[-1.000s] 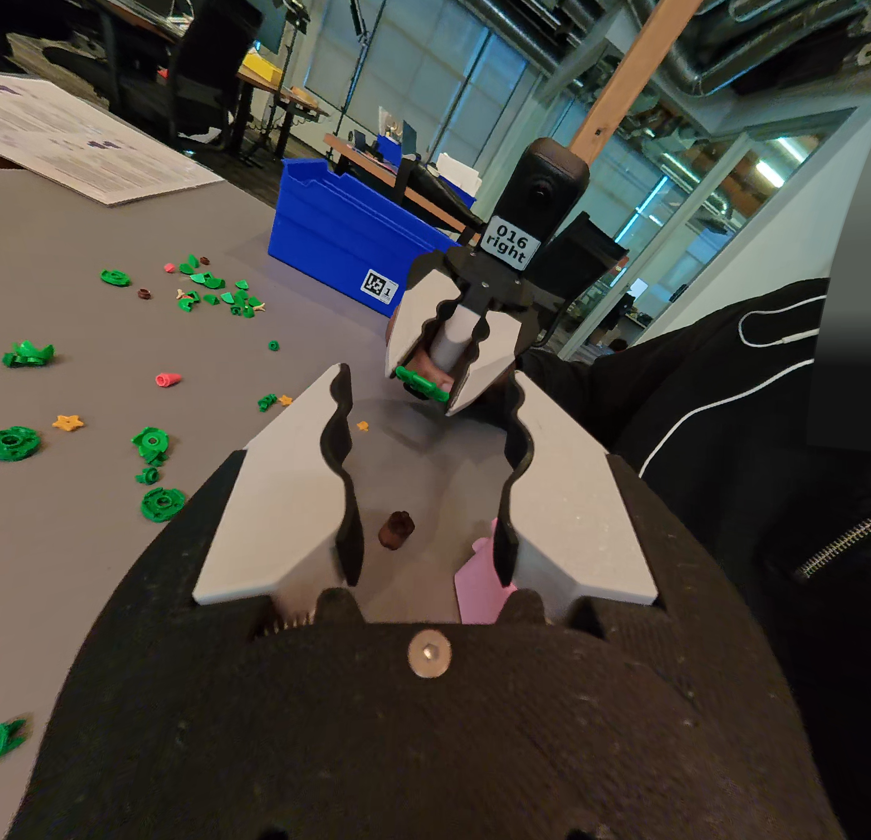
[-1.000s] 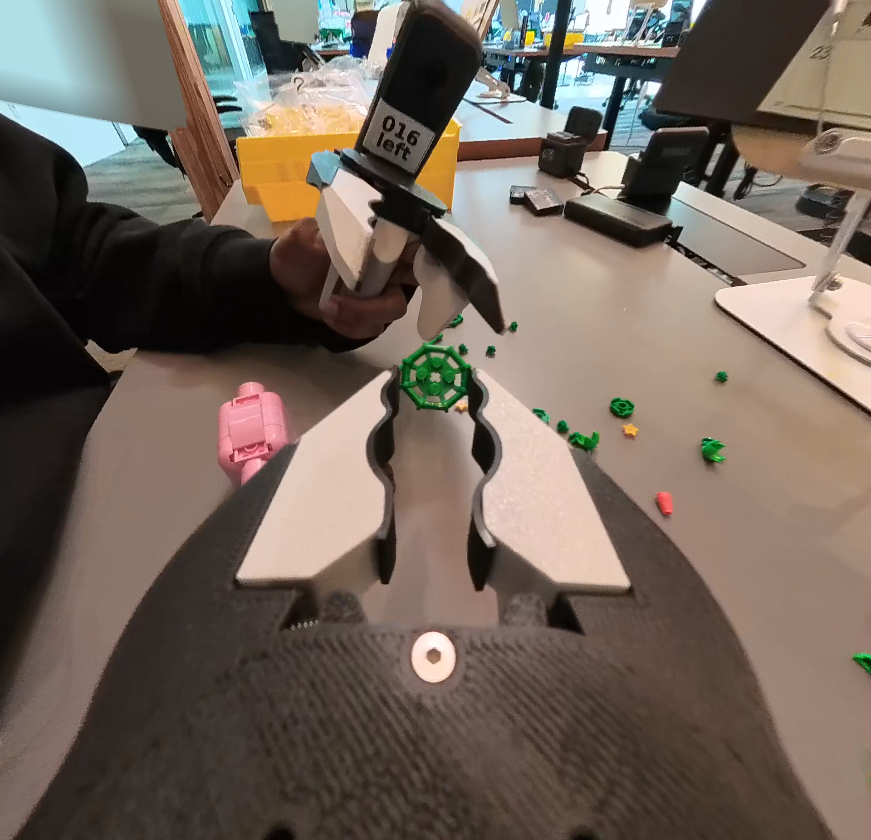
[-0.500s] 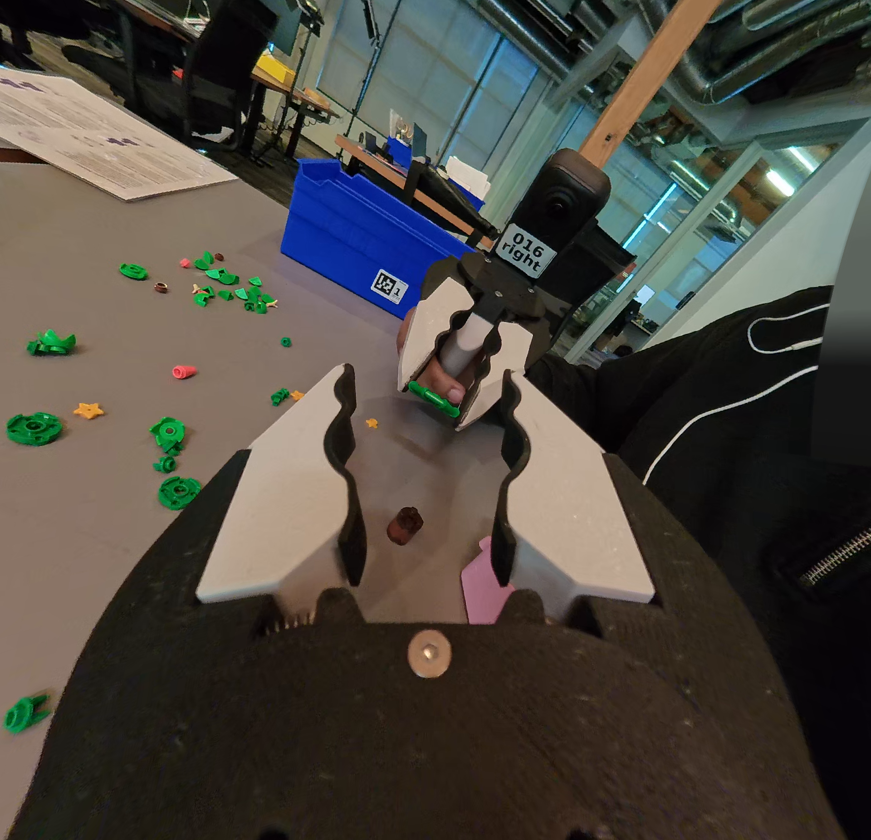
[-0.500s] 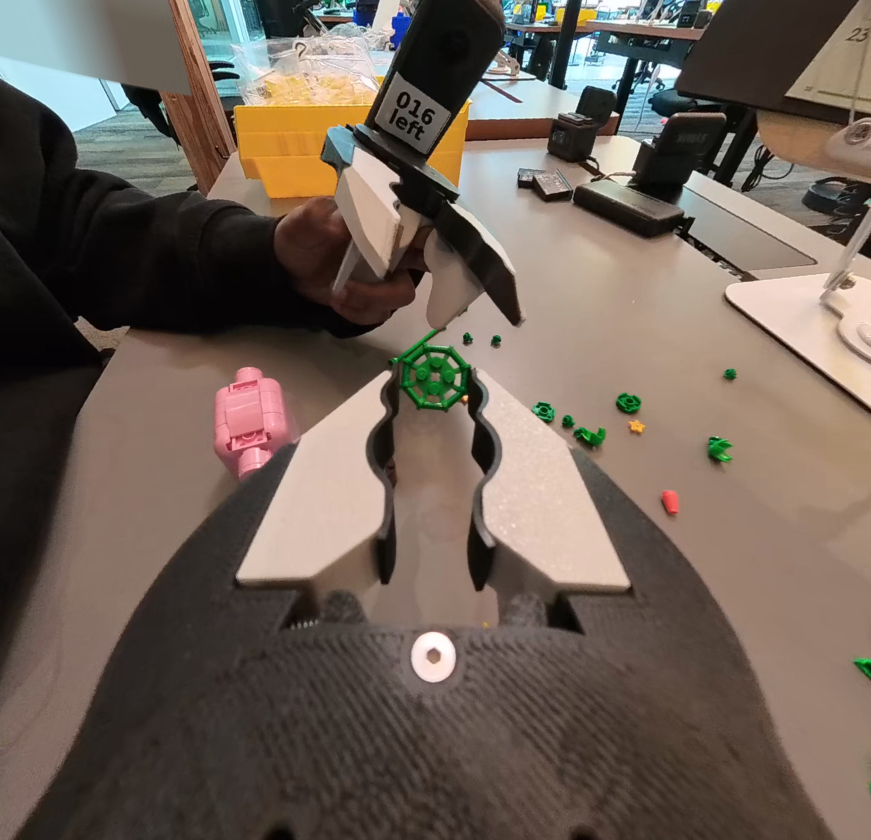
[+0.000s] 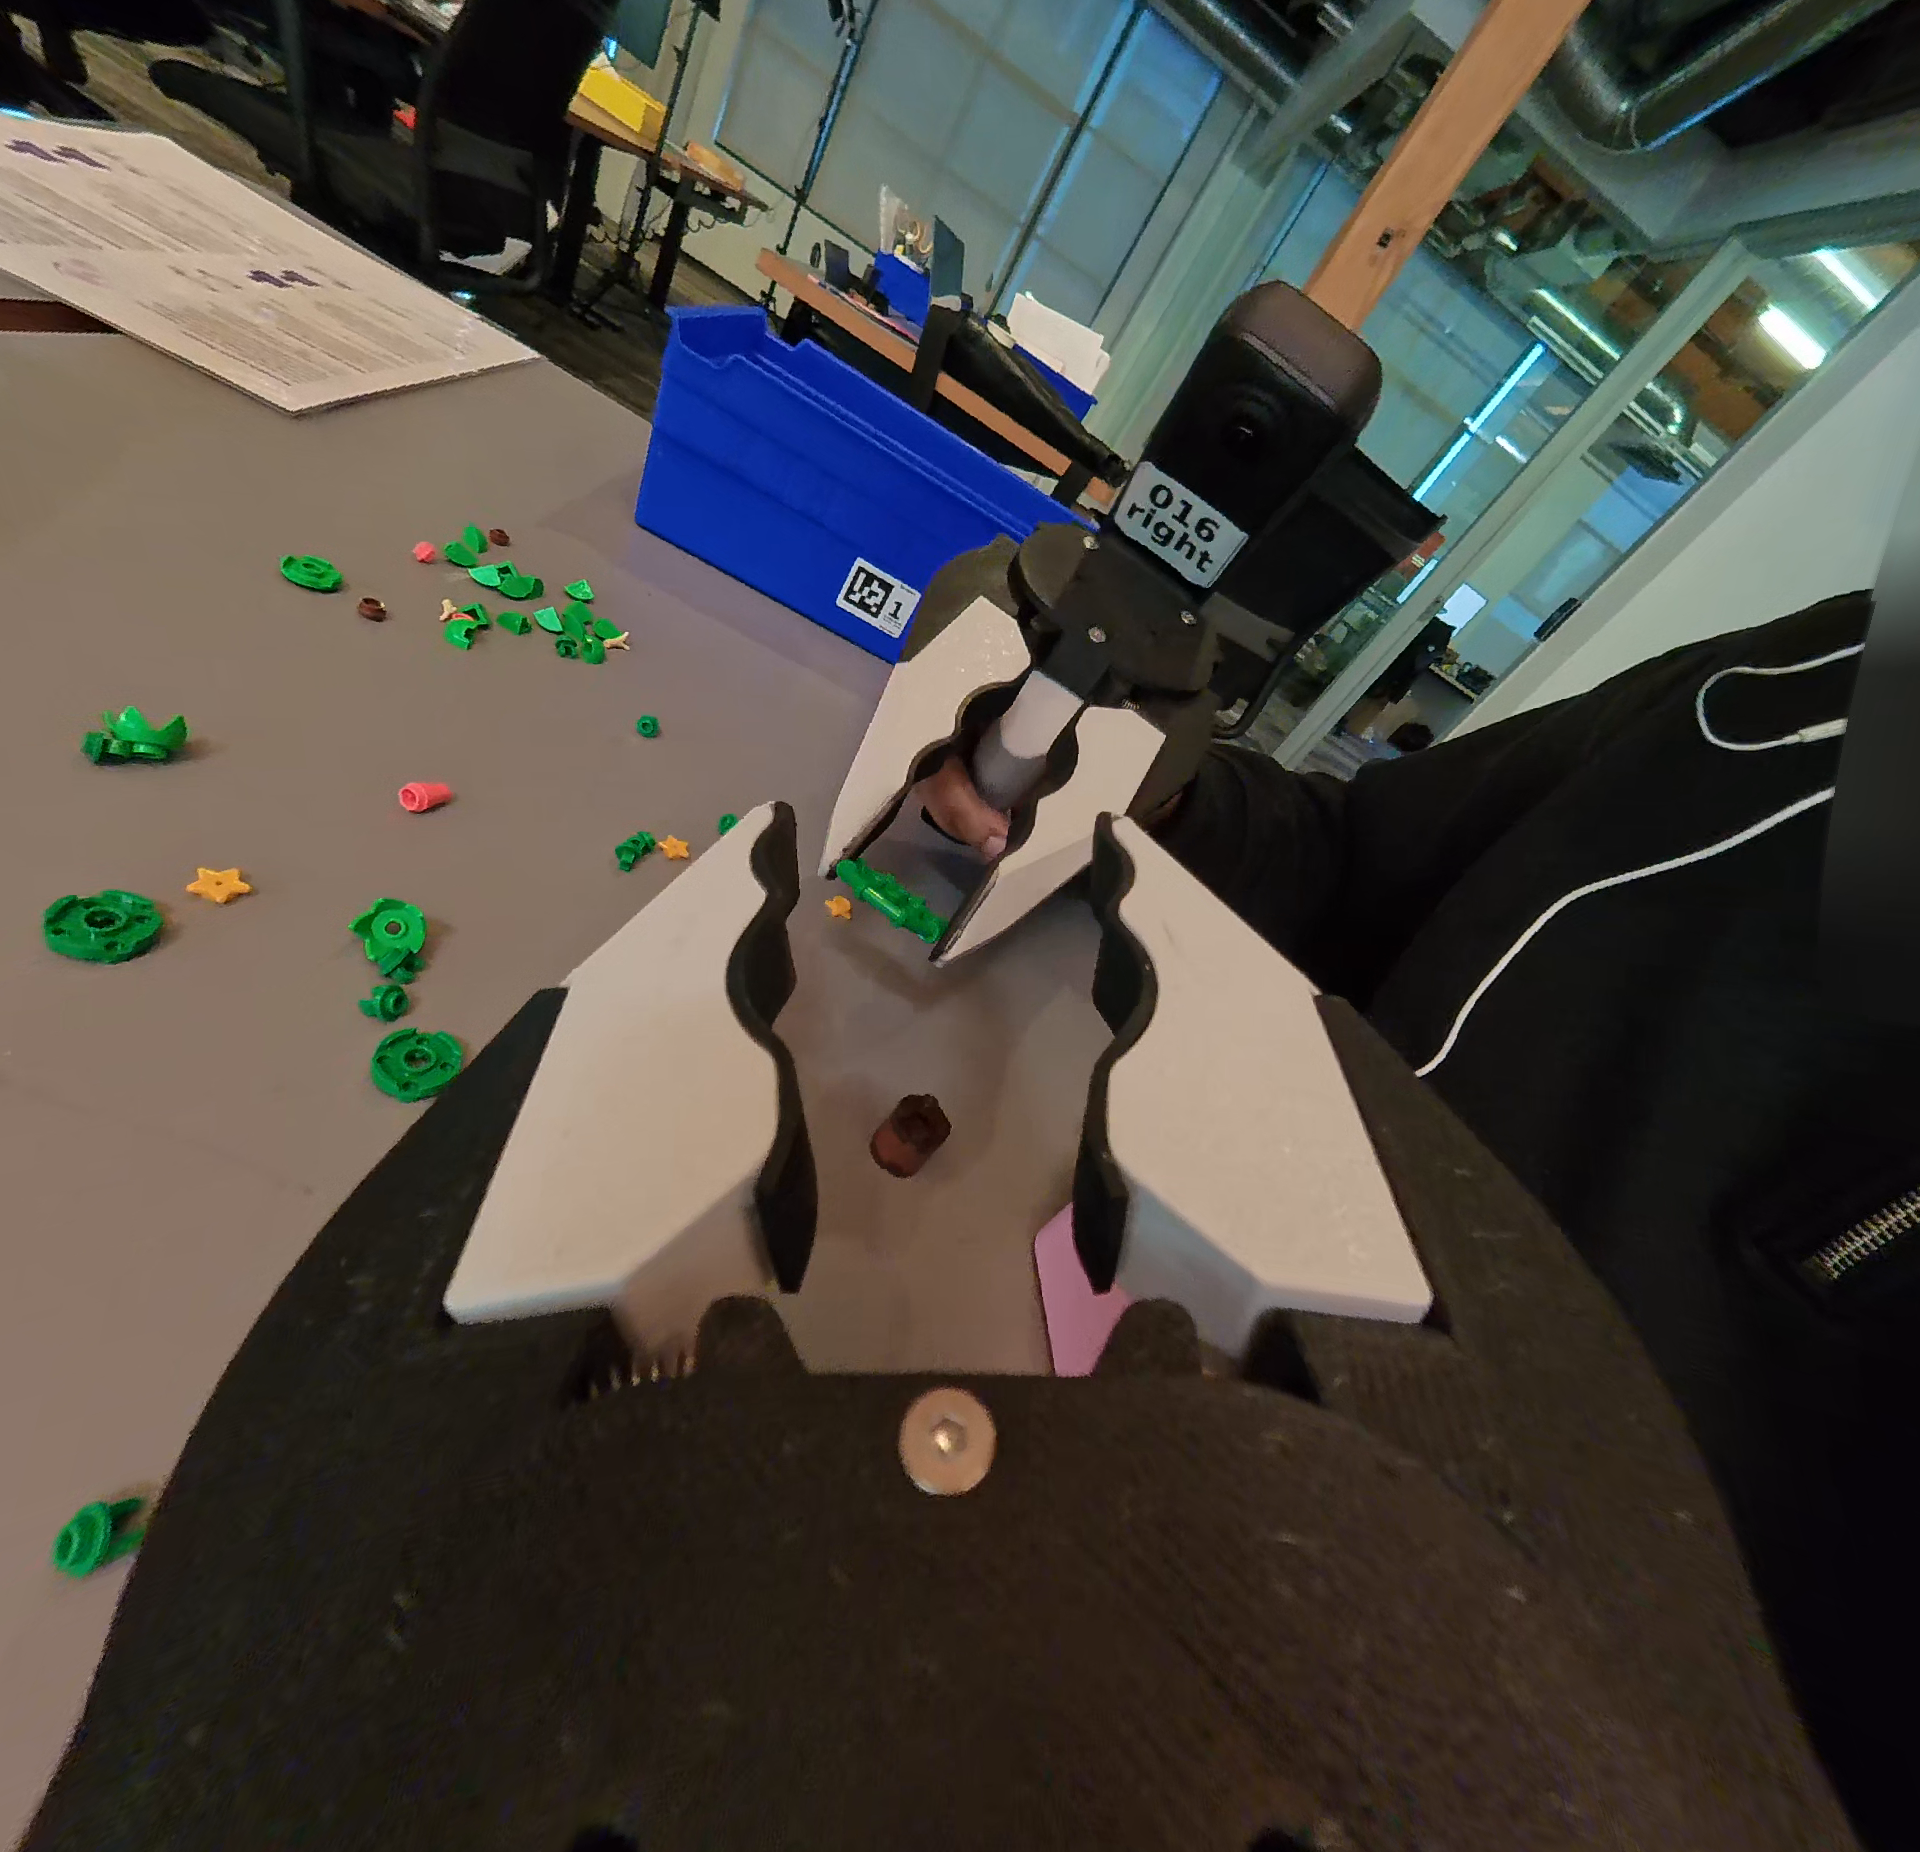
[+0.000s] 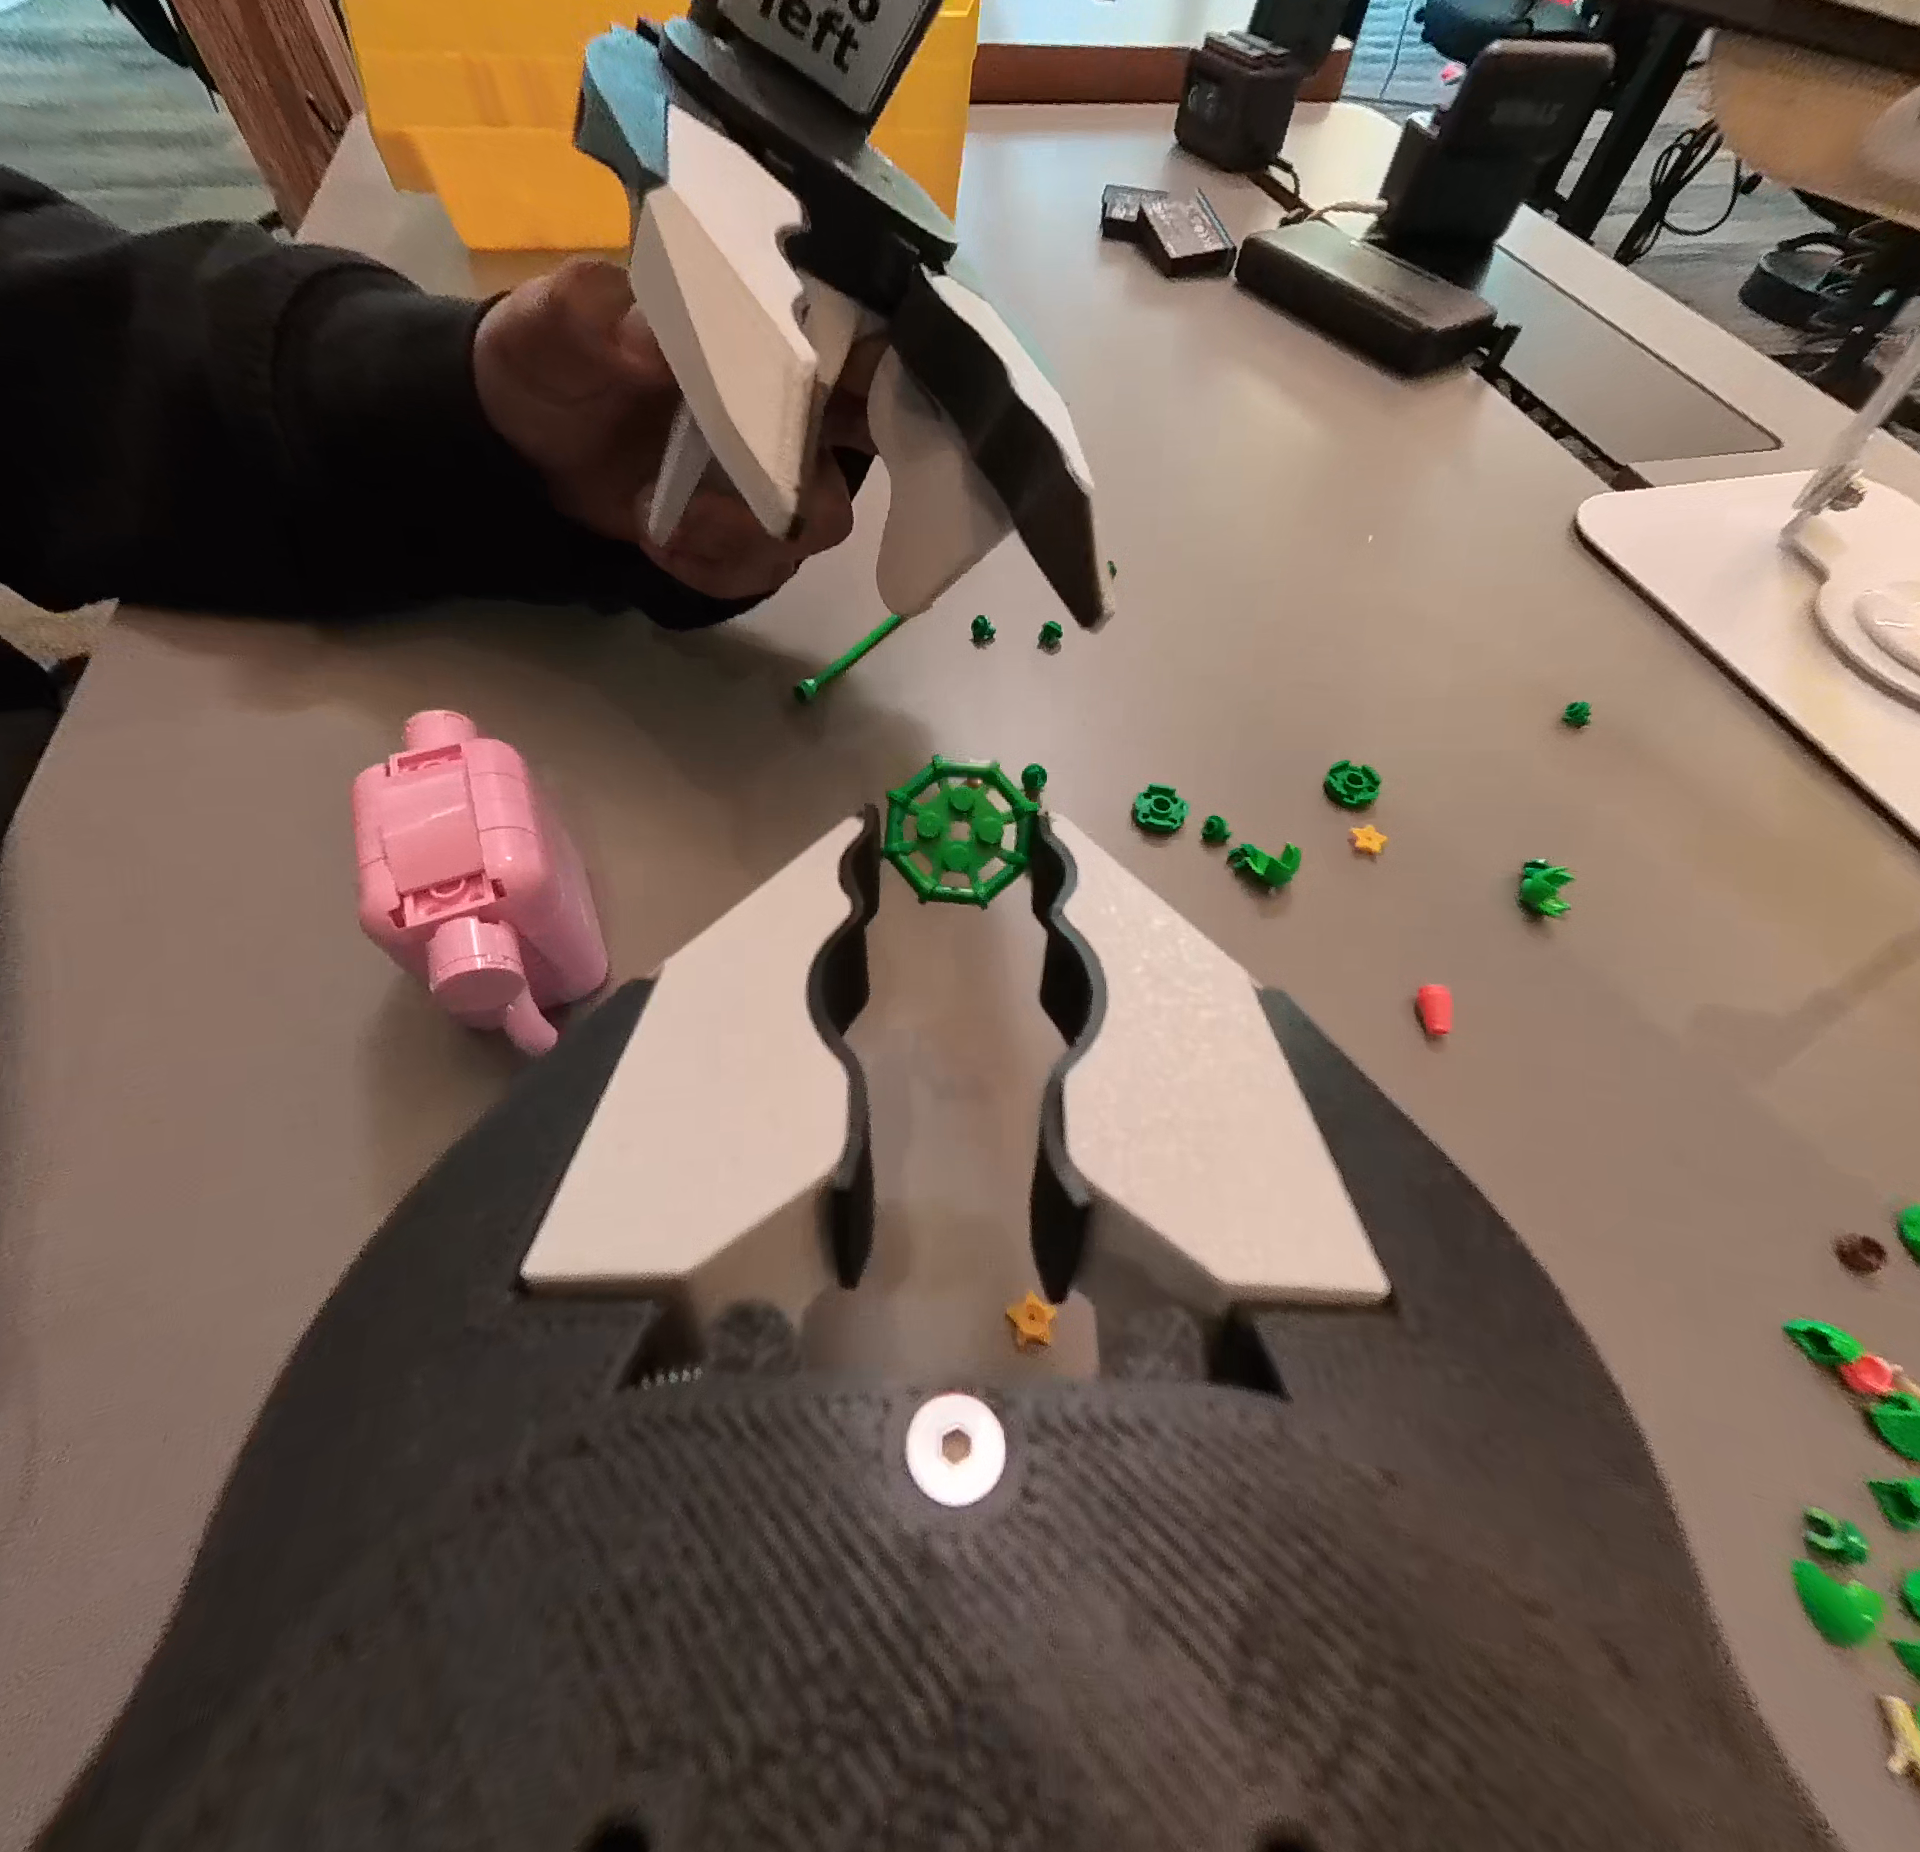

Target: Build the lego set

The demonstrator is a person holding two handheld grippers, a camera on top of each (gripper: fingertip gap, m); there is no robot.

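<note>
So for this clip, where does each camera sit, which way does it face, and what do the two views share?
Left wrist view: on the left gripper, facing along its open fingers over the grey table at the right gripper; black sleeve shows.
Right wrist view: on the right gripper, looking back at the left gripper and the hand holding it.
Shared: the green web piece the right gripper grips, and the pink block.
</note>
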